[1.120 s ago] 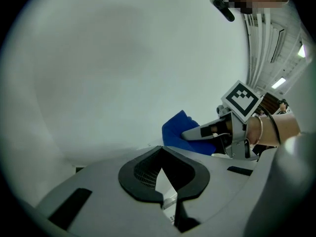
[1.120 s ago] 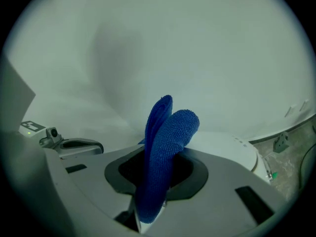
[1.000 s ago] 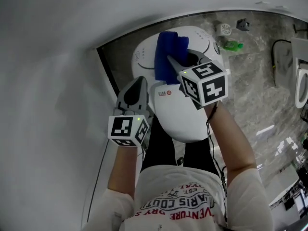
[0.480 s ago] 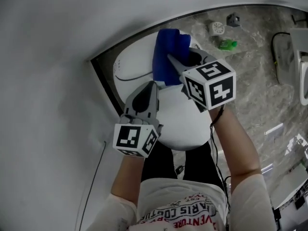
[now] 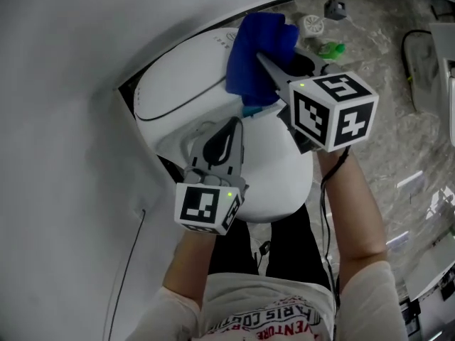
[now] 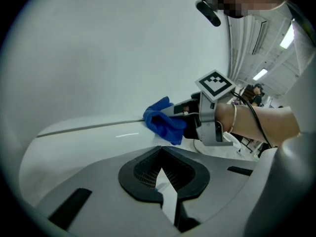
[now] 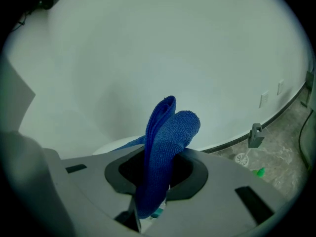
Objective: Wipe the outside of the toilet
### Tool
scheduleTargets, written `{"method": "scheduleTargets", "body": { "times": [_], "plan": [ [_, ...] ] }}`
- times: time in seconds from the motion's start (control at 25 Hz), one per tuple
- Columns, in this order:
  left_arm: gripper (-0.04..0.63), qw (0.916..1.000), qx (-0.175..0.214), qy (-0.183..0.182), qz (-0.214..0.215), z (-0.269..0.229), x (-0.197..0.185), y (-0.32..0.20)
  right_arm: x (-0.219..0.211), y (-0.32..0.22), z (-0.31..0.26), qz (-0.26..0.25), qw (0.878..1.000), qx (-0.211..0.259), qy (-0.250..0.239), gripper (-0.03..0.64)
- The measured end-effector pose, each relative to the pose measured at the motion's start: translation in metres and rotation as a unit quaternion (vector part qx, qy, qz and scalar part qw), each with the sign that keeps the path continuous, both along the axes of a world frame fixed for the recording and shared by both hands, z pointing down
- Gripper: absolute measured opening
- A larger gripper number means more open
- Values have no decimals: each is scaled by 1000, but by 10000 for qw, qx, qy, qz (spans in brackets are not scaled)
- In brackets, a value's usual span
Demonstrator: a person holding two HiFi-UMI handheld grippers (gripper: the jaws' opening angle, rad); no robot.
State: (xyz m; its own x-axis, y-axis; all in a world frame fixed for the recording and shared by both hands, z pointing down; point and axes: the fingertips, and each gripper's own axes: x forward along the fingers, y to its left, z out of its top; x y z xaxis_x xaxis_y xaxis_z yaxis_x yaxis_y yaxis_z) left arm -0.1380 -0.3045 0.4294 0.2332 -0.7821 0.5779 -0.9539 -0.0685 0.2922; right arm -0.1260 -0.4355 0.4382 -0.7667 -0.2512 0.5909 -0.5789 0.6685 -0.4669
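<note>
Right gripper [image 7: 150, 204] is found clamped on a blue cloth [image 7: 165, 147]; the jaws are closed down to the thickness of the fold; nothing else is held.

The cloth is located at the rear right of the toilet [image 5: 274, 180], behind the lid [image 5: 284, 190]; from the left gripper view it appears laid on the white top there.

The folded end is seen projecting past the jaw tips; its long axis runs along the jaws, towards the back of the toilet.

Left gripper [image 6: 163, 184] is noted with jaws together and empty; it hovers over the toilet's left side, nose towards the cloth.

Judgement: the right hand is the nearer to the rear casing; a stroke across that surface is expected to be made by it, the cloth being kept flat.
</note>
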Motion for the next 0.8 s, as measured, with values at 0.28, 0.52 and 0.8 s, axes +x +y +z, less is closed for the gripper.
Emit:
{"method": "scheduleTargets", "body": {
  "times": [0.28, 0.52, 0.8],
  "plan": [
    [6, 9999, -38, 130, 35, 25, 31, -6, 18, -6, 5, 98, 9993, -85, -361, 77],
    [6, 9999, -152, 45, -1, 42, 43, -11, 54, -11, 34, 43, 9998, 83, 152, 75],
    [6, 9993, -347, 75, 113, 64, 72, -14, 79, -9, 76, 250, 9992, -288, -96, 75]
  ]
}}
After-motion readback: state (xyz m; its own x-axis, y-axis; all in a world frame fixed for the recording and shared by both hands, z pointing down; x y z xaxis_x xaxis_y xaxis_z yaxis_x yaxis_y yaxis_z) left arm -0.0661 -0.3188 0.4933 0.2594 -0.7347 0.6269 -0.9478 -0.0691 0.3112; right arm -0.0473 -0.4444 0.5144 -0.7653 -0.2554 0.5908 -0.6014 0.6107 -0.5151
